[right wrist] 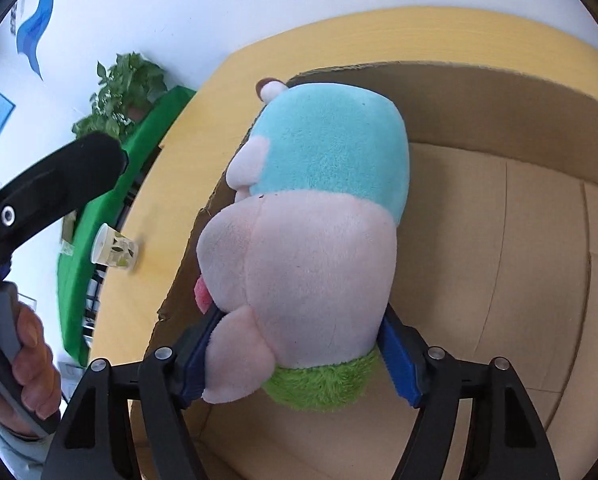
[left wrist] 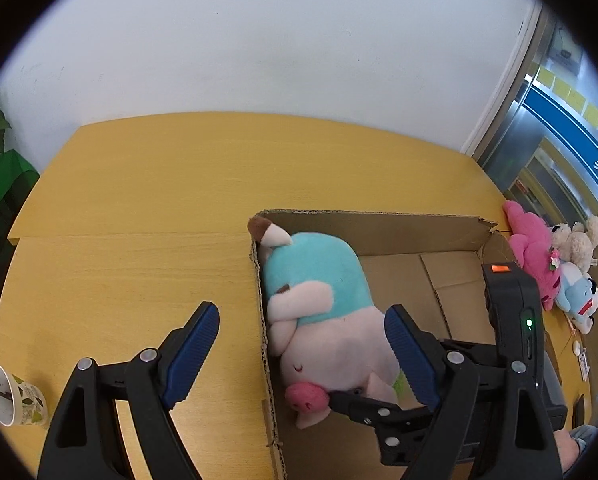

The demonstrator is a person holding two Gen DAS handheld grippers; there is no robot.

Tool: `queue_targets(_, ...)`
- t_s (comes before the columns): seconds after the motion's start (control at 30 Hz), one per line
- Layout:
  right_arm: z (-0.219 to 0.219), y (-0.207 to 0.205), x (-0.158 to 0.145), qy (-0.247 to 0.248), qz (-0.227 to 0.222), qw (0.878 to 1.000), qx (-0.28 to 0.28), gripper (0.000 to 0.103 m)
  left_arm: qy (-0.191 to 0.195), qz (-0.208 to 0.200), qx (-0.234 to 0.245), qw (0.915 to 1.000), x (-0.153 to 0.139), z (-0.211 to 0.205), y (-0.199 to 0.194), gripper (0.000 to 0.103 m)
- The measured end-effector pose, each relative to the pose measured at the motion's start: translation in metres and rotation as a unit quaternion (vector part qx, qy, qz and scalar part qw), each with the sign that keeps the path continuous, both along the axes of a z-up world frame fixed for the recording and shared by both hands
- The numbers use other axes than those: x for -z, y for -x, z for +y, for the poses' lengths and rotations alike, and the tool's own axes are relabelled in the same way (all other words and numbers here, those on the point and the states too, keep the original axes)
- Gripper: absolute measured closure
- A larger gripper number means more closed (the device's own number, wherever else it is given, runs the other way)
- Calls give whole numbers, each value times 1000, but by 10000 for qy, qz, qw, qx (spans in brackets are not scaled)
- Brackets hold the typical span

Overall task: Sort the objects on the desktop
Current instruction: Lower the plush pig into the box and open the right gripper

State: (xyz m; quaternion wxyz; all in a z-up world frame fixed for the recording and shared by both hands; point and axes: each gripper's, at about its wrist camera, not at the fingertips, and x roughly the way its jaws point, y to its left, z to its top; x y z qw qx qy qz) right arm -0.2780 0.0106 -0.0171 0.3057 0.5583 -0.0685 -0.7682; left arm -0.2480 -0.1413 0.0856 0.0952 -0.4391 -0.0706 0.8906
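Observation:
A plush pig (left wrist: 323,312), pink with a teal body and a green tuft, lies inside an open cardboard box (left wrist: 379,228) against its left wall. My right gripper (right wrist: 299,356) is shut on the pig's head (right wrist: 311,264) inside the box (right wrist: 539,240); the right gripper also shows in the left wrist view (left wrist: 339,396). My left gripper (left wrist: 303,344) is open and empty, straddling the box's left wall above the pig. A paper cup (left wrist: 13,400) lies on its side on the yellow table (left wrist: 139,200), at the left.
A pile of plush toys, pink (left wrist: 533,252), beige and blue, lies on the table right of the box. The cup also shows in the right wrist view (right wrist: 113,250). A green cabinet (right wrist: 99,240) and a plant (right wrist: 127,88) stand beyond the table's left edge.

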Motion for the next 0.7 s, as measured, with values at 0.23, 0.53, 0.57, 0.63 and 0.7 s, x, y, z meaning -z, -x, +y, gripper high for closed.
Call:
queue_targets(0.23,8,-9,-3,337,84,9987,381,4,75,301,6,9995,-13,4,-30,17)
queue_targets(0.53,105,-115,-100,-145,1918,9799,530,0,133,718,251,9970,-8,30,-107,17)
queue_targets(0.57,119,-129,-107,-179,2070,9763,599,0,211,696,253,9970,-3,35,-115,17)
queue_targets(0.63,151,-158,-113,-344,2301,9691,813,0,338,554,308,9974,11,43,-132,17)
queue_targets(0.7,191,-179,-107,-559,2316,9662,984,0,419,407,336,9977,24,47,-144,17)
